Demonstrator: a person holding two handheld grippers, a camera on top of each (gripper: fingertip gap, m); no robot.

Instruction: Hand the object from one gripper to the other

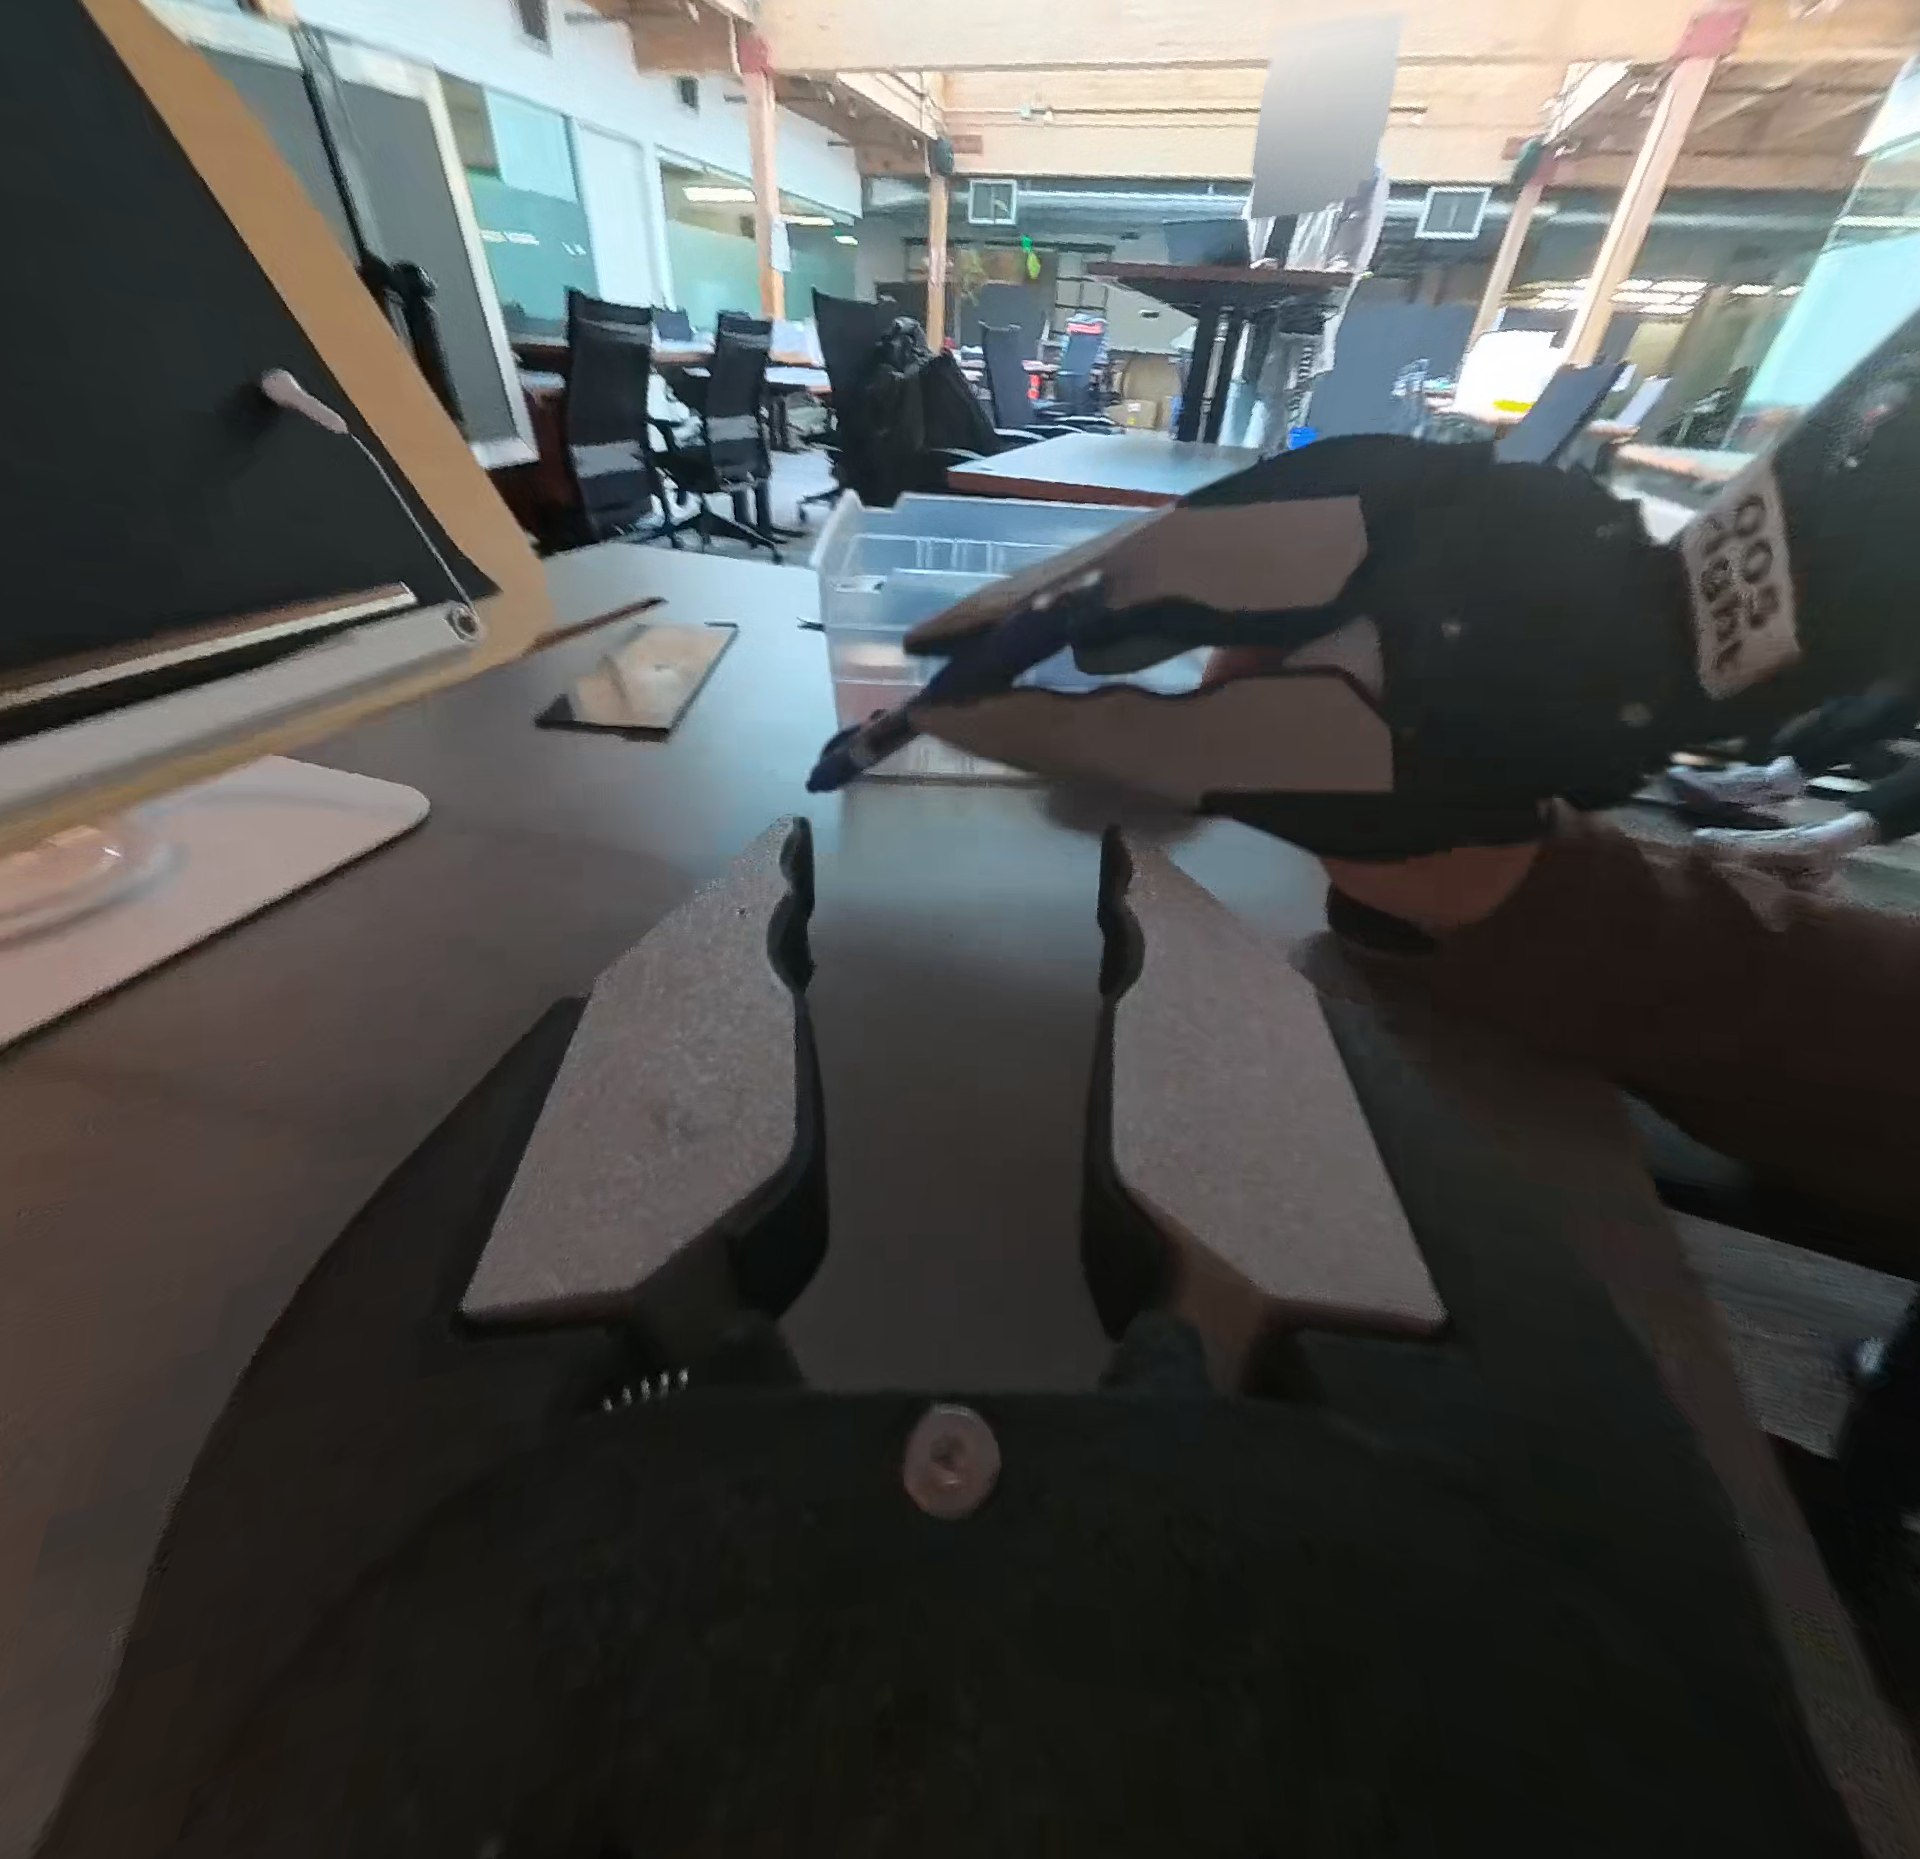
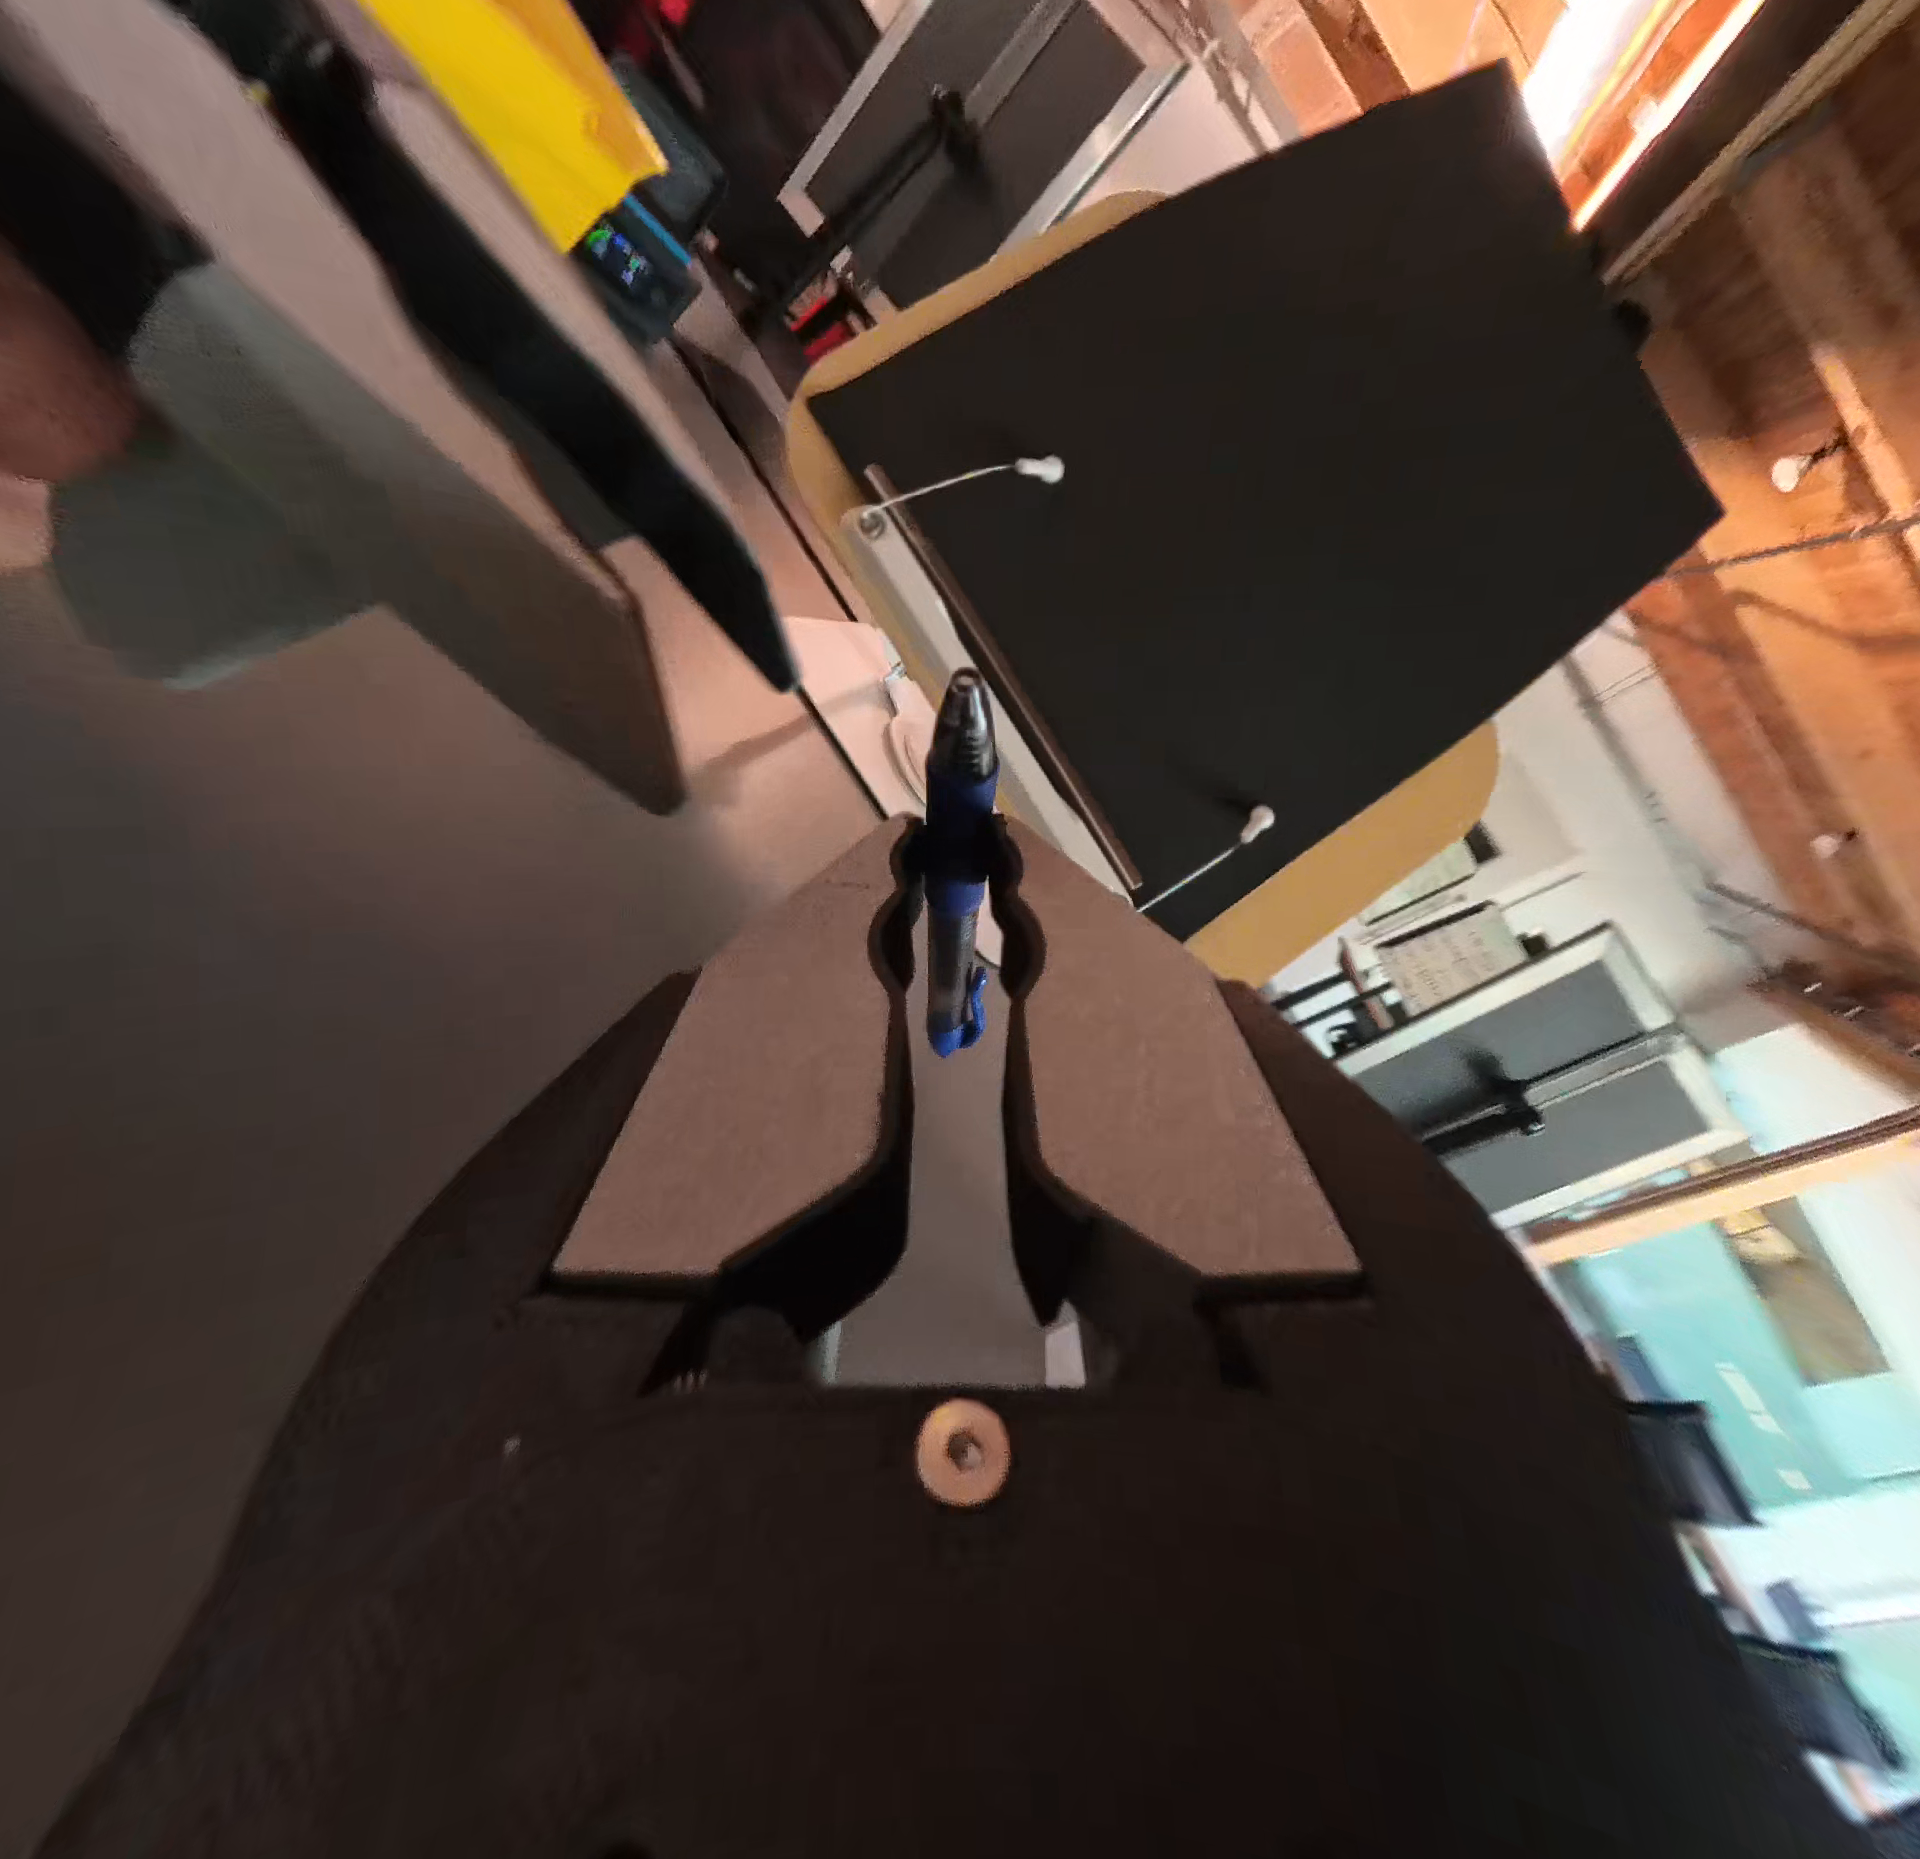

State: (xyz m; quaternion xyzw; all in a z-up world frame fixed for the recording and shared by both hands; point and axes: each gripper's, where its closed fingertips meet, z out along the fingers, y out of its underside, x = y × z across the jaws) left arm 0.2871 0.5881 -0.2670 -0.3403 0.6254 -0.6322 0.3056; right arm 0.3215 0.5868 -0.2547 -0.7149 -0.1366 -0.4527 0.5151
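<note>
Open-plan office behind, desks and black chairs under timber beams; dark desk surface (image 1: 623, 978) in front, with a black board on a stand at its left. Right gripper (image 1: 914, 687) was clamped on a blue pen (image 2: 956, 853) near its fingertips, the pen's tip poking out past them. Left gripper (image 1: 951, 853) had its fingers spread apart and held nothing, pointing toward the pen's free end, near but not touching. Judged: pick-up done, transfer itself still to come; the left must close on the pen, then the right let go. Clear plastic bin (image 1: 883, 583) stood behind the right gripper; contents could not be made out.
</note>
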